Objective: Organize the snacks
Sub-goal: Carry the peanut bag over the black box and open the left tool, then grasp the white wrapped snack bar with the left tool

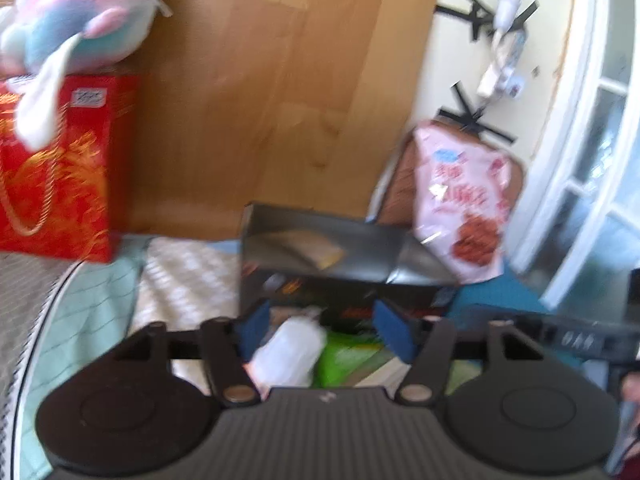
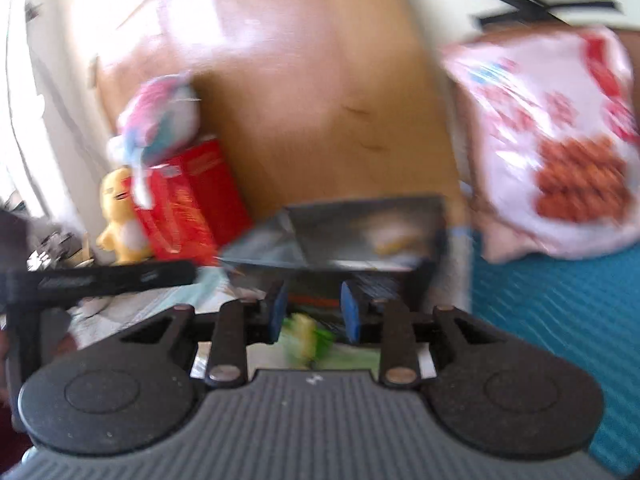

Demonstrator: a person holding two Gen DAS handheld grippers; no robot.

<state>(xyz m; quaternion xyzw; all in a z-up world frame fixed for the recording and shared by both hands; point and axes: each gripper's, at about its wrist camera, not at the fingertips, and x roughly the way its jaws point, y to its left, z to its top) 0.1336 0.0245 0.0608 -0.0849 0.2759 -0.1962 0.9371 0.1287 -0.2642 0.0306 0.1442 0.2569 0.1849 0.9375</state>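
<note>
A dark open box [image 1: 320, 248] stands on the bed with its flaps up and a pale packet inside. My left gripper [image 1: 324, 328] is open just in front of it. A white packet [image 1: 288, 352] and a green packet [image 1: 348, 356] lie below and between its blue pads [image 1: 256, 328], with no pad pressing on them. My right gripper [image 2: 314, 312] faces the same box [image 2: 360, 232] with a narrower gap. The blurred green and yellow packet [image 2: 308, 336] shows below its pads, not pinched. A pink snack bag [image 1: 460, 200] [image 2: 560, 140] leans to the right of the box.
A red gift bag [image 1: 52, 168] [image 2: 188, 200] stands at the left with a pastel plush toy [image 1: 76, 20] on top and a yellow plush [image 2: 120, 216] beside it. A wooden headboard [image 1: 260, 80] rises behind the box. A blue mat [image 2: 552, 320] lies to the right.
</note>
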